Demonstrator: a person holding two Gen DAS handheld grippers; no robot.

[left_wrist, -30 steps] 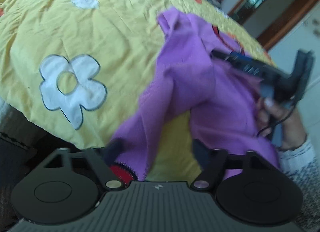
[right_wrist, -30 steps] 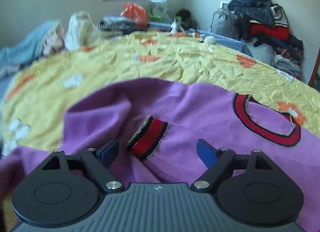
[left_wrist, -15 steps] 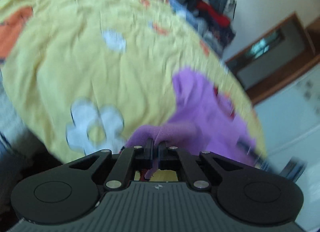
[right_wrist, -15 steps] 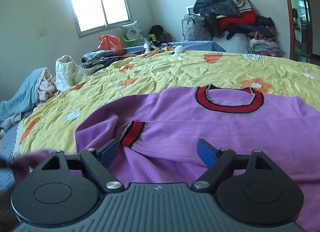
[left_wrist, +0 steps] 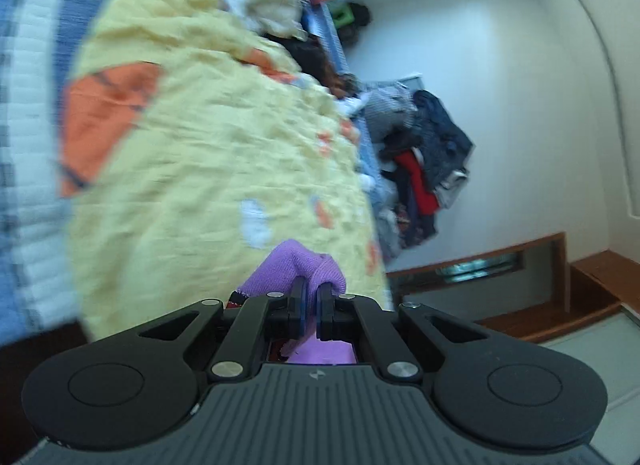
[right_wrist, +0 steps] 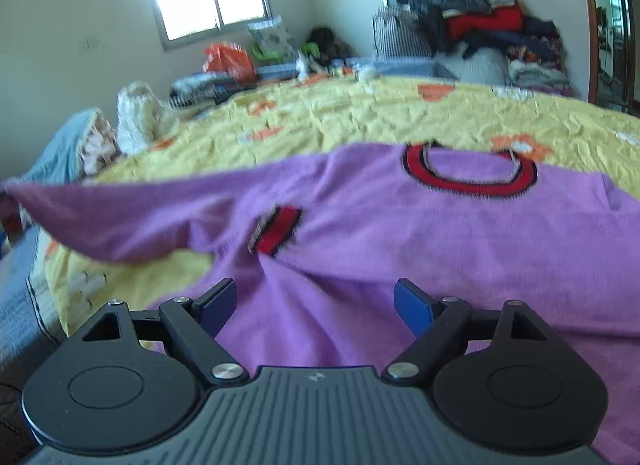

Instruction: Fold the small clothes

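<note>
A small purple sweater [right_wrist: 420, 233] with a red and black collar [right_wrist: 468, 181] and a red cuff [right_wrist: 276, 229] lies on the yellow flowered bedspread [right_wrist: 360, 113]. My left gripper [left_wrist: 309, 297] is shut on a bunched edge of the purple sweater [left_wrist: 296, 265], lifted above the bed and rolled sideways. In the right wrist view that edge stretches up and away to the far left [right_wrist: 60, 201]. My right gripper [right_wrist: 314, 305] hovers open just over the sweater's lower part, nothing between its blue pads.
A heap of dark and red clothes [right_wrist: 472, 21] sits at the far right of the bed, with more bundles and an orange bag [right_wrist: 228, 61] under the window. A wooden door frame [left_wrist: 520, 265] is beside the bed. The bed's blue quilted edge [right_wrist: 20, 305] lies left.
My left gripper closed on the sweater's edge, then rose and rolled, pulling that edge up and out to the left. The right gripper shifted slightly and stayed open.
</note>
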